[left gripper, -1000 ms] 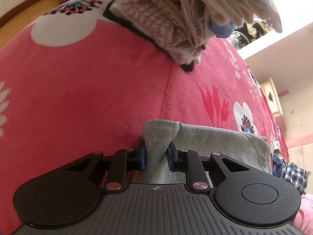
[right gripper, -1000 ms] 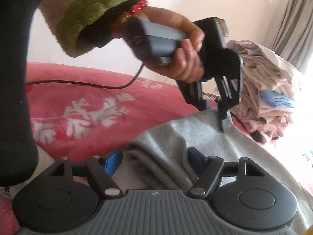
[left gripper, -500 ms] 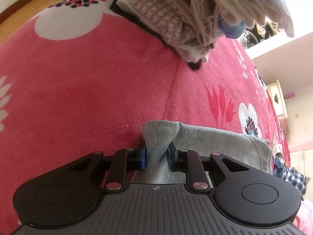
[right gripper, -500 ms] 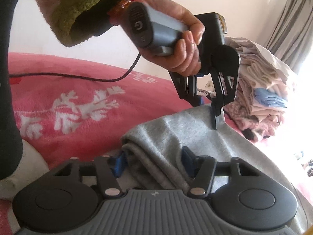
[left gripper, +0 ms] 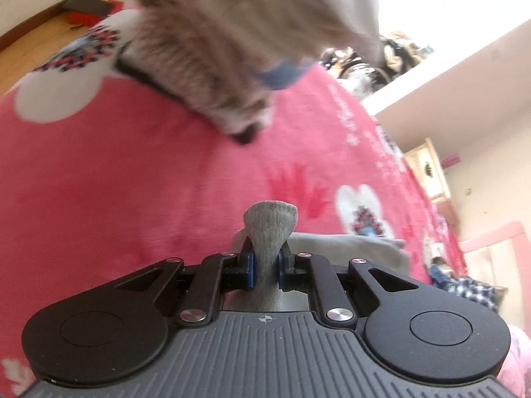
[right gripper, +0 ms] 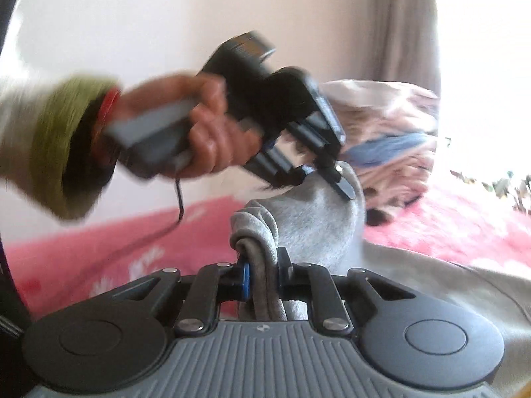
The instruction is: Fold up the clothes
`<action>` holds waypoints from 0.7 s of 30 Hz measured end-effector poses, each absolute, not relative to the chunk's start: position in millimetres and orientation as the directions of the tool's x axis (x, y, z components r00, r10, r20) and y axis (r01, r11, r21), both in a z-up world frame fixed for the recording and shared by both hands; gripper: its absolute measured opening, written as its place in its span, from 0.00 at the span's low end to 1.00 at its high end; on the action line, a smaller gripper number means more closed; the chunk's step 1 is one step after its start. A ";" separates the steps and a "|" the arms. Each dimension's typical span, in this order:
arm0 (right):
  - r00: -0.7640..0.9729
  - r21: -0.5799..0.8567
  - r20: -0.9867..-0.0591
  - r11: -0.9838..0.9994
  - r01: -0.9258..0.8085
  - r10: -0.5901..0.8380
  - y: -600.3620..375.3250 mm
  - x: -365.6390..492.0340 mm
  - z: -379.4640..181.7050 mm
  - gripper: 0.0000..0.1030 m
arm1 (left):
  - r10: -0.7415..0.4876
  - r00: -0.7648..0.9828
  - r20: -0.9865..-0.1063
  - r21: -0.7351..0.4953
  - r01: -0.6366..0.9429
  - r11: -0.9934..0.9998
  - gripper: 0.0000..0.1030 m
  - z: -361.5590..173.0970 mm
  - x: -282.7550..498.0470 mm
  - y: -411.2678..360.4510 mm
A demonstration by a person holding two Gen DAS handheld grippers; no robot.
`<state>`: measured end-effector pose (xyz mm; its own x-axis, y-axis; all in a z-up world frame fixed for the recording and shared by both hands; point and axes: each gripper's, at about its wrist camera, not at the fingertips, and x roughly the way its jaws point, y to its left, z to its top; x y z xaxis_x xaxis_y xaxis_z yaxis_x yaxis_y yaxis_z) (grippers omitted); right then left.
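A grey garment (right gripper: 318, 222) lies on a pink flowered blanket (left gripper: 116, 179). My left gripper (left gripper: 265, 267) pinches a fold of this grey garment (left gripper: 270, 225) between its blue pads, its jaws still closing. My right gripper (right gripper: 264, 277) is closing on a rolled, layered edge of the same garment, and the pads press on the cloth. In the right wrist view a hand (right gripper: 212, 132) in a green cuff holds the left gripper (right gripper: 335, 179), which grips the far edge of the garment and lifts it off the blanket.
A tall pile of folded clothes (left gripper: 232, 43) (right gripper: 391, 132) stands on the blanket beyond the garment. Wooden floor (left gripper: 39, 39) shows at the far left, a curtain (right gripper: 401, 23) and bright window at the right. A black cable (right gripper: 166, 229) trails over the blanket.
My right gripper's jaws closed from wide apart onto the garment's rolled edge. Both grippers rose, lifting the cloth. The left pinch narrowed and the wrist view shifted, now blurred.
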<state>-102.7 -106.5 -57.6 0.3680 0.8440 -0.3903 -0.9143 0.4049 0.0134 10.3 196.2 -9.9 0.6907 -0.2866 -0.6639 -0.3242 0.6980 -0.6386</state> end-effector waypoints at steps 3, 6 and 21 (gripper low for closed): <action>0.405 0.113 -0.343 0.466 -0.878 0.848 -132.1 -85.8 -47.2 0.15 | -0.307 0.706 -0.637 -0.652 -0.283 0.703 0.10 2.3 20.5 180.9; 0.444 0.216 -0.299 0.513 -0.831 0.845 -158.7 -69.4 -37.9 0.15 | -0.321 0.710 -0.627 -0.648 -0.246 0.721 0.10 12.6 36.9 160.3; 0.661 0.600 -0.163 0.605 -0.524 0.733 -302.4 -1.4 -50.1 0.15 | -0.351 0.650 -0.675 -0.549 -0.124 0.826 0.10 24.6 129.5 36.4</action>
<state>-1.4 -302.4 -50.1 0.6605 0.7330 -0.1626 -0.5239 0.6051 0.5995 129.5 36.4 24.6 0.6495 -0.3508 -0.6746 -0.1245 0.8262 -0.5495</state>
